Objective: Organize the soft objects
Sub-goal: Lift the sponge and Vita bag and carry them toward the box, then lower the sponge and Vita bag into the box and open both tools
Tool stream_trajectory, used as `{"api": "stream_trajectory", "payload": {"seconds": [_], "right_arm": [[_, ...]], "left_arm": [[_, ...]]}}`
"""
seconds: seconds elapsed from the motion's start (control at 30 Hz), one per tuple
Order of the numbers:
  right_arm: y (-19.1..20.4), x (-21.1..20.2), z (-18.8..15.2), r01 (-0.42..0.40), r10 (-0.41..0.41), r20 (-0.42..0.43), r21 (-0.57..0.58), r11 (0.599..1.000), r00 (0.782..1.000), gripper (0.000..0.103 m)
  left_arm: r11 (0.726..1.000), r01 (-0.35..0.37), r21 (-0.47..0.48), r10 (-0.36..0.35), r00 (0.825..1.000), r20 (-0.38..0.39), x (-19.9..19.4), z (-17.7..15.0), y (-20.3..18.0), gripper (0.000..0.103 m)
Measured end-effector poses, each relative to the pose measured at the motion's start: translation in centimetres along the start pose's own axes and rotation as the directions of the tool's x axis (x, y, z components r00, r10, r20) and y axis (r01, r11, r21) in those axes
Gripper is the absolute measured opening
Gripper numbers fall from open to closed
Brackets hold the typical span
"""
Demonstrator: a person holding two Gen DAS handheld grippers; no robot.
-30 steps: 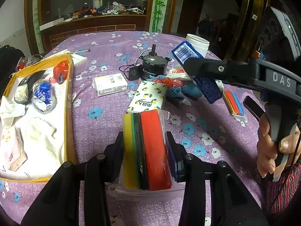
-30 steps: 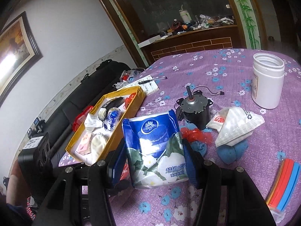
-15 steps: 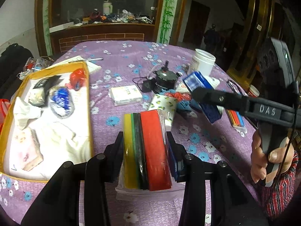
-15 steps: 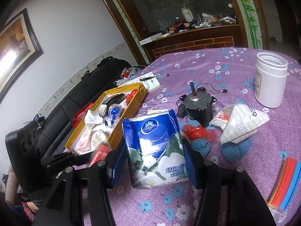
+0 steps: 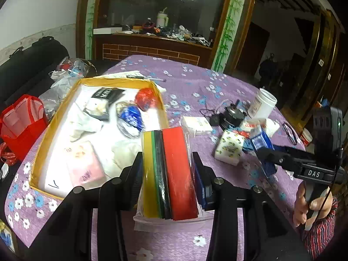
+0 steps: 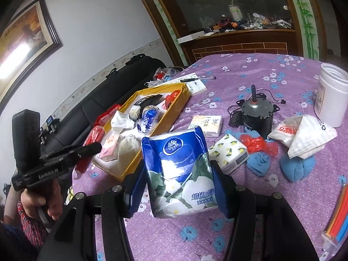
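My left gripper (image 5: 167, 165) is shut on a clear bag of coloured foam strips (image 5: 171, 171), yellow, green, black and red, held above the table next to the yellow box (image 5: 46, 139). The box holds white cloths, a pink tissue pack (image 5: 86, 165), a blue bundle and a red one. My right gripper (image 6: 178, 174) is shut on a blue Vinda tissue pack (image 6: 180, 169), held above the table right of the box (image 6: 143, 161). On the cloth lie a lemon-print tissue pack (image 6: 228, 152), a white tissue pack (image 6: 206, 124) and two blue cloths (image 6: 296, 167).
A grey motor with a cable (image 6: 257, 115), a white jar (image 6: 332, 95), a white plastic bag (image 6: 302, 134), red plastic (image 6: 256, 143) and coloured strips (image 6: 337, 221) crowd the right of the purple table. A pen and papers (image 6: 195, 82) lie beyond the box. A black sofa stands at left.
My left gripper has lifted and swung left with the foam strips, bringing the yellow box closer ahead. My right gripper has held almost still with the tissue pack.
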State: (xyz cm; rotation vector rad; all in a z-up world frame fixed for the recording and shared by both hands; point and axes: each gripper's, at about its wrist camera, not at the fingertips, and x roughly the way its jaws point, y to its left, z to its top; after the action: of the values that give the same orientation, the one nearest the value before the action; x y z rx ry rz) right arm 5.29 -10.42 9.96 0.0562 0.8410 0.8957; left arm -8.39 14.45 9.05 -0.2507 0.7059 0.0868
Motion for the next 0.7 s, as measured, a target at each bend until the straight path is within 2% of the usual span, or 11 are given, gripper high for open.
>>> {"api": "stream_trajectory", "payload": {"seconds": [0.3,0.7], "right_arm": [[1.4,0.5,0.2,0.025,-0.025,-0.010,0.012,1.000,1.000,0.057],[8.0,4.2,2.6,-0.029,0.029,-0.059,-0.002,1.000,0.998,0.057]], "left_arm": [[0.998,0.004,-0.065,-0.003,1.000,0.016,0.6,0.2,3.9,0.039],[0.986,-0.012,-0.166,0.015,1.000,0.013,1.6,0.0,9.2,0.039]]}}
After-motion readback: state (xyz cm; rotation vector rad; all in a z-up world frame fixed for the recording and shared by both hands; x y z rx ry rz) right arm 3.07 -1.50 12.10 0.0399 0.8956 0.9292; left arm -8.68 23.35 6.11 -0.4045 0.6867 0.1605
